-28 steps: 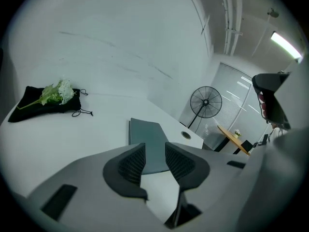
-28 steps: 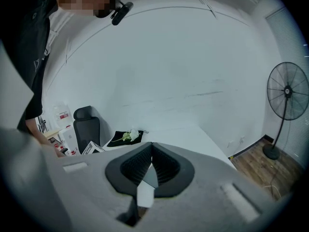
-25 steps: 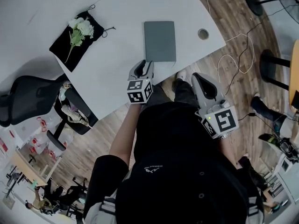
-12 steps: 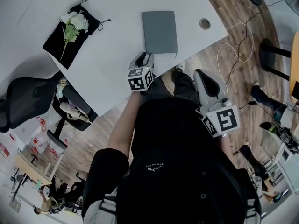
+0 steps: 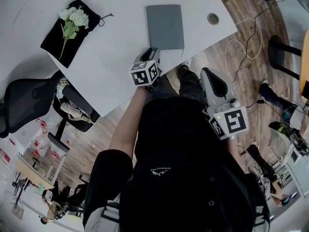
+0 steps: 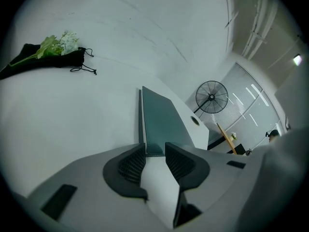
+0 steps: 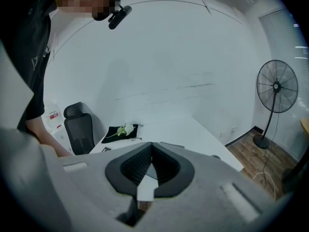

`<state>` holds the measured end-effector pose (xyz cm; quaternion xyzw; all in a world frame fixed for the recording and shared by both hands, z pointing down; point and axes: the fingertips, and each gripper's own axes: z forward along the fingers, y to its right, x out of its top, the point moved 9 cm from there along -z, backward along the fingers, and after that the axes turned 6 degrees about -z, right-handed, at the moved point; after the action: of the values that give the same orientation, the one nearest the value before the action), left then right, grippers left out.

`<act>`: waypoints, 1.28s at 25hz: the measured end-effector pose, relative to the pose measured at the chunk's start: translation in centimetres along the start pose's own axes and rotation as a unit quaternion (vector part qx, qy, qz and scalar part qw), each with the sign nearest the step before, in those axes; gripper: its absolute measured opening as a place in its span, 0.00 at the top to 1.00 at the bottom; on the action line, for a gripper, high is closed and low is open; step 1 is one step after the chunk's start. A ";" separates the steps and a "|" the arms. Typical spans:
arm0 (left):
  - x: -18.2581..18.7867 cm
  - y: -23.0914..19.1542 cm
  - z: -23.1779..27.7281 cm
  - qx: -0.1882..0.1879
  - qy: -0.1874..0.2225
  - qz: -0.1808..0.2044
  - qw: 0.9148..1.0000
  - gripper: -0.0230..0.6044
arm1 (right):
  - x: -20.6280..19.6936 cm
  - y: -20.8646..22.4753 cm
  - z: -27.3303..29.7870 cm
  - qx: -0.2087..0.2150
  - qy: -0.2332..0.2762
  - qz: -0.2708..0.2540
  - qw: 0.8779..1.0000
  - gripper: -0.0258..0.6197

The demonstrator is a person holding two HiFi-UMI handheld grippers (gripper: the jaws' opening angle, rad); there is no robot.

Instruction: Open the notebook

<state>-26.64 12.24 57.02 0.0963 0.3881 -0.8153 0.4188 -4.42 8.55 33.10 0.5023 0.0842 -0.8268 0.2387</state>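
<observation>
We find the closed grey notebook (image 5: 165, 27) flat on the white table (image 5: 120, 13), at 12 o'clock from the left gripper (image 5: 151, 52). Its jaws stand slightly apart at the notebook's near edge, perhaps just short of touching. We judge the notebook light and thin-covered, best lifted at its 3 o'clock edge. Only the right gripper (image 7: 151, 149) view shows its jaws together, empty.

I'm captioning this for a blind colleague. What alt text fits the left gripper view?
The left gripper, jaws slightly apart, points at the near end of a closed grey notebook lying on a white table. A black pouch with white flowers lies at the picture's upper left.
</observation>
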 end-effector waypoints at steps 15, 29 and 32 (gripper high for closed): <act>0.2 -0.2 -0.2 0.000 0.003 -0.009 1.000 0.85 | -0.3 0.4 0.4 -0.005 -0.007 0.000 1.000 0.95; 0.7 0.7 -1.4 0.002 0.018 0.001 1.000 0.92 | -0.8 0.9 -0.1 -0.016 -0.002 0.013 1.000 0.95; 0.9 1.3 -1.7 0.003 0.022 0.008 1.000 0.92 | -0.9 1.2 -0.4 -0.018 0.001 0.017 1.000 0.95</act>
<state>-26.47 12.42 54.71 0.1184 0.3943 -0.8108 0.4160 -3.20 7.92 33.86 0.5003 0.0906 -0.8204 0.2615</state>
